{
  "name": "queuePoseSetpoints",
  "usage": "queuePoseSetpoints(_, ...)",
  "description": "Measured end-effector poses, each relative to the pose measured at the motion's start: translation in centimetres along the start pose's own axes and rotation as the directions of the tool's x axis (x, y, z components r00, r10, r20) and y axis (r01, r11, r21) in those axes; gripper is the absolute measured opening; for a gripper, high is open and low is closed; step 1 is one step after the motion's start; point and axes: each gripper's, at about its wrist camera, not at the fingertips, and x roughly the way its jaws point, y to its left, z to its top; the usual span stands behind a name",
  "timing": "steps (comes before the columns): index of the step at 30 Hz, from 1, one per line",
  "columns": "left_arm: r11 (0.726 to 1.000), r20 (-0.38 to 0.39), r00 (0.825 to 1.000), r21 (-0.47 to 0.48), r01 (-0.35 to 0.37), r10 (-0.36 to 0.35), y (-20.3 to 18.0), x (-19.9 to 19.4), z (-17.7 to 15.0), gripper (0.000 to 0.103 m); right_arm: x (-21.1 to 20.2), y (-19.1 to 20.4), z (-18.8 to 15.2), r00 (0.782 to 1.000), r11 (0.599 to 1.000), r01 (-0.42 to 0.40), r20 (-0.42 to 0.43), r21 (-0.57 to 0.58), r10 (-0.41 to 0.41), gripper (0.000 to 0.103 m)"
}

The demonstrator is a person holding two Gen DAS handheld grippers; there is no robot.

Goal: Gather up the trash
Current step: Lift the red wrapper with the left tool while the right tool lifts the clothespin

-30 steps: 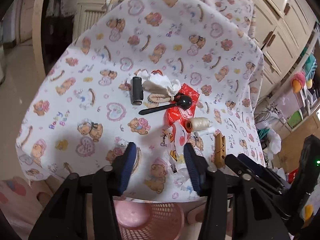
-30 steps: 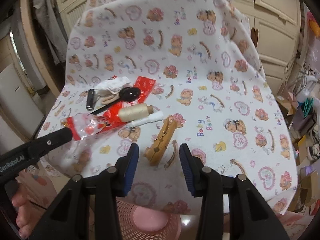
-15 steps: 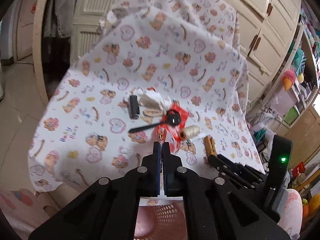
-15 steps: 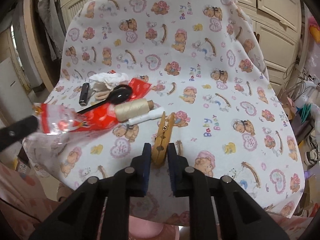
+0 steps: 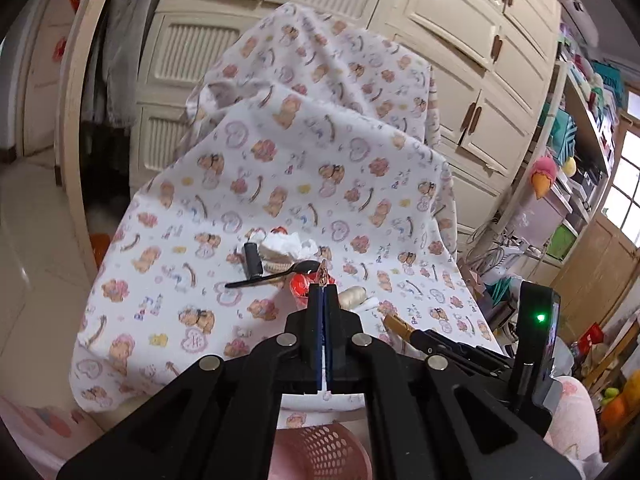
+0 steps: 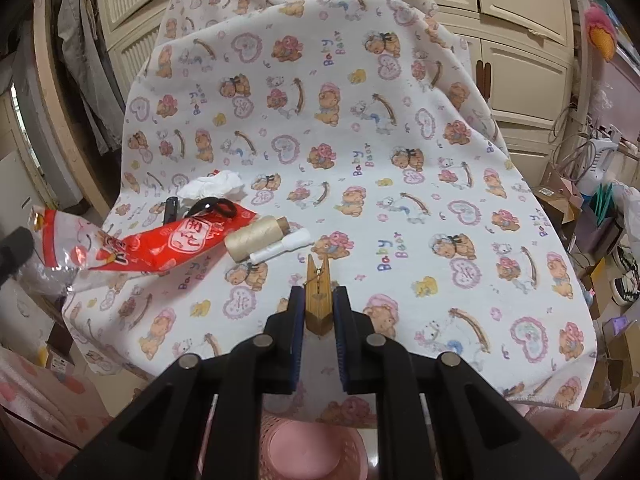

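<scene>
A red and clear plastic wrapper (image 6: 132, 246) hangs off the cloth's left edge, lifted at one end. My left gripper (image 5: 323, 290) is shut on that end; a sliver of wrapper (image 5: 322, 274) sticks out past its tips. In the right wrist view, my right gripper (image 6: 318, 300) is shut on a wooden clothespin (image 6: 318, 280) lying on the bear-print cloth (image 6: 360, 120). A crumpled white tissue (image 6: 214, 186) lies at the back of the pile. A pink basket (image 6: 308, 448) stands below the near edge of the cloth.
A black spoon (image 5: 272, 276), a black cylinder (image 5: 253, 260), a beige thread spool (image 6: 256, 236) and a white tube (image 6: 282, 246) lie beside the wrapper. Cream cabinets (image 5: 460, 60) stand behind. Cluttered shelves (image 5: 580, 160) fill the right side.
Both grippers have shut: the left on the wrapper's end, then rising and pulling it up off the cloth; the right on the clothespin, staying in place.
</scene>
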Motion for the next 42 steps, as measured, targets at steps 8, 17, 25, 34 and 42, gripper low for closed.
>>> queuePoseSetpoints(8,0.997,0.038,0.996,-0.006,0.078,-0.077,0.0,-1.9,0.5,0.0,-0.6,-0.4,0.2,1.0,1.0,-0.015,0.006,0.006,0.015,0.013)
queuePoseSetpoints(17,0.997,0.082,0.996,0.071,0.04,-0.046,-0.9,-3.5,0.1,0.0,-1.6,-0.5,1.0,0.998,0.998,-0.064,0.025,0.014,0.064,0.013)
queuePoseSetpoints(25,0.999,0.083,0.996,0.019,0.038,-0.04,-0.1,-3.4,0.4,0.0,-2.1,-0.7,1.2,0.998,0.998,-0.06,0.037,0.019,0.059,0.013)
queuePoseSetpoints(34,0.992,0.067,0.998,0.127,-0.009,0.001,-1.9,-4.7,-1.5,0.0,-3.3,-0.2,0.8,0.995,0.996,-0.087,0.046,-0.008,0.087,0.013)
queuePoseSetpoints(42,0.971,0.066,0.998,0.24,-0.004,-0.012,-4.2,-6.4,-3.5,0.0,-5.5,-0.4,-0.2,0.993,0.994,-0.101,0.055,-0.029,0.102,0.013)
